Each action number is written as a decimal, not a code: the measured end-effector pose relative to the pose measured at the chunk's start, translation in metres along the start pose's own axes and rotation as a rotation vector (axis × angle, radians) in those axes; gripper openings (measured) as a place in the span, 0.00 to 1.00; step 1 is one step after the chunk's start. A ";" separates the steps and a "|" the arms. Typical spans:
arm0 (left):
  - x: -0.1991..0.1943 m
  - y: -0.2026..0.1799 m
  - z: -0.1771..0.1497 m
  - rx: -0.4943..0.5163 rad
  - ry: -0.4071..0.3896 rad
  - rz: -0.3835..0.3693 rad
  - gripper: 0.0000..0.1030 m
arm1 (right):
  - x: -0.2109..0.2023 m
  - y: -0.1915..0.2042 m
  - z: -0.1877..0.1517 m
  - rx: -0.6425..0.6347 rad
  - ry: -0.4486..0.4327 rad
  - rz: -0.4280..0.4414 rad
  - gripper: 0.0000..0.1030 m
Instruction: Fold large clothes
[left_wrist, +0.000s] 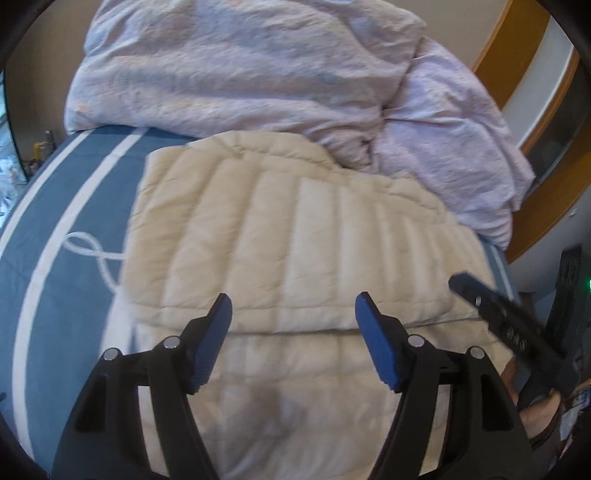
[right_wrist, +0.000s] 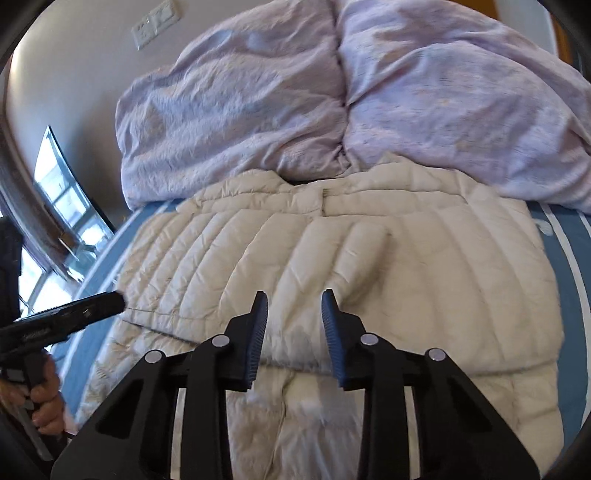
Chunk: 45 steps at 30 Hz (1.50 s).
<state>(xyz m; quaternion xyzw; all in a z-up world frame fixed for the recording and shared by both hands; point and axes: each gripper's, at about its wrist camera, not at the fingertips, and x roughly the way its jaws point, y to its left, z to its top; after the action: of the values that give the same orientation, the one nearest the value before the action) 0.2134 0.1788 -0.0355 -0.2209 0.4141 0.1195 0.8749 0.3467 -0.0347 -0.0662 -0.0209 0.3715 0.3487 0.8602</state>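
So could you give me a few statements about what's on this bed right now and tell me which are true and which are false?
1. A cream quilted jacket lies on the bed. True.
2. The bedsheet is plain red. False: it is blue with white stripes.
3. A crumpled lilac duvet is piled beyond the jacket. True.
4. The left gripper is clamped on the jacket. False: its fingers stand apart with nothing between them.
5. The right gripper holds a sleeve up in the air. False: it grips nothing; the jacket lies below it.
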 end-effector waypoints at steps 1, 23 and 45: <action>-0.001 0.006 -0.003 0.000 0.002 0.012 0.69 | 0.008 0.001 -0.001 -0.010 0.019 -0.021 0.29; -0.074 0.119 -0.138 -0.019 0.074 0.054 0.82 | -0.125 -0.117 -0.091 0.182 0.169 -0.100 0.80; -0.096 0.090 -0.207 -0.051 0.070 -0.087 0.50 | -0.178 -0.185 -0.216 0.474 0.223 0.108 0.29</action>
<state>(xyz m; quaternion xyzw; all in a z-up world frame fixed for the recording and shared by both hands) -0.0214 0.1540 -0.1023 -0.2647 0.4312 0.0841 0.8585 0.2404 -0.3421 -0.1473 0.1629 0.5358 0.2927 0.7750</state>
